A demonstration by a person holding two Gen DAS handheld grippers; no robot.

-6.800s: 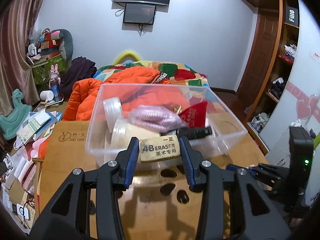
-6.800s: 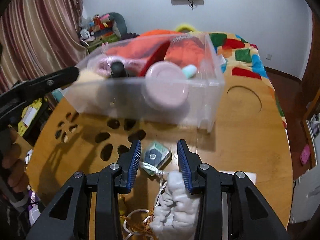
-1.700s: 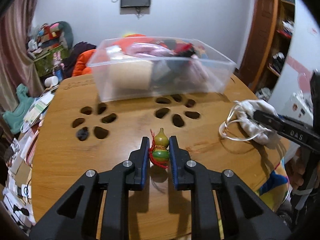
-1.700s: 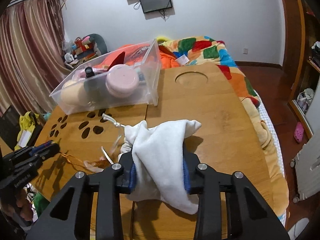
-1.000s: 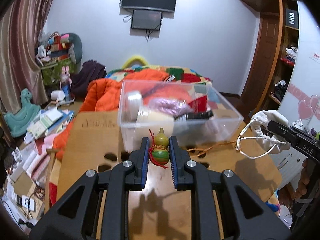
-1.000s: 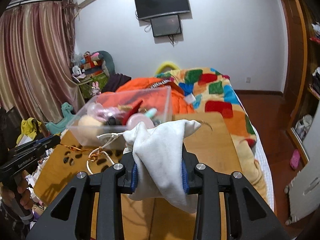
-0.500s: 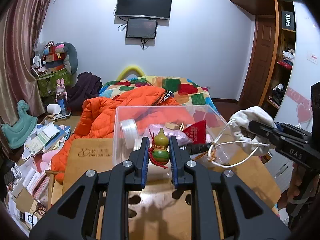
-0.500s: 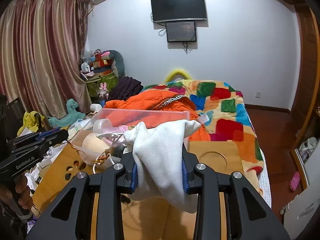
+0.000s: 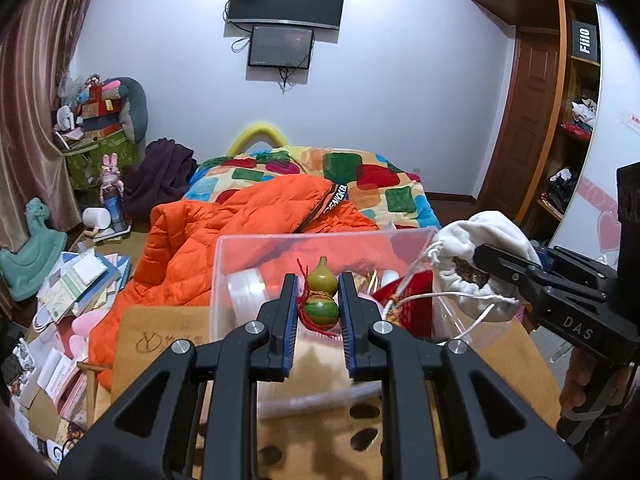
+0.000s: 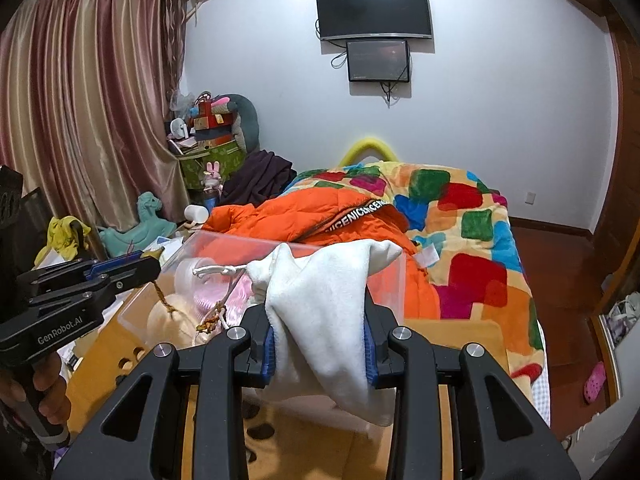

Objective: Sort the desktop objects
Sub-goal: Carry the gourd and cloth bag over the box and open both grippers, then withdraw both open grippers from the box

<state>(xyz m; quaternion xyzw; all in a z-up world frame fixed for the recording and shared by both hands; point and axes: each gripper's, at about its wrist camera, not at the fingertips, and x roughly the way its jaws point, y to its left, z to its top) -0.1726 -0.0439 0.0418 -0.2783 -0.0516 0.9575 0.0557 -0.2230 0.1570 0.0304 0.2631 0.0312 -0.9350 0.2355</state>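
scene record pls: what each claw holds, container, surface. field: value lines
left claw: shut on gourd charm, held above the bin
right claw: shut on white drawstring pouch, cord hanging over the bin
container: clear plastic bin, already holds several items
surface: wooden table with paw-shaped cutouts
background: bed with orange jacket

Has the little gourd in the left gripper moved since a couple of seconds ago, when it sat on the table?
Yes. The gourd, clamped in the left gripper, has left the table and now sits level with the clear bin.
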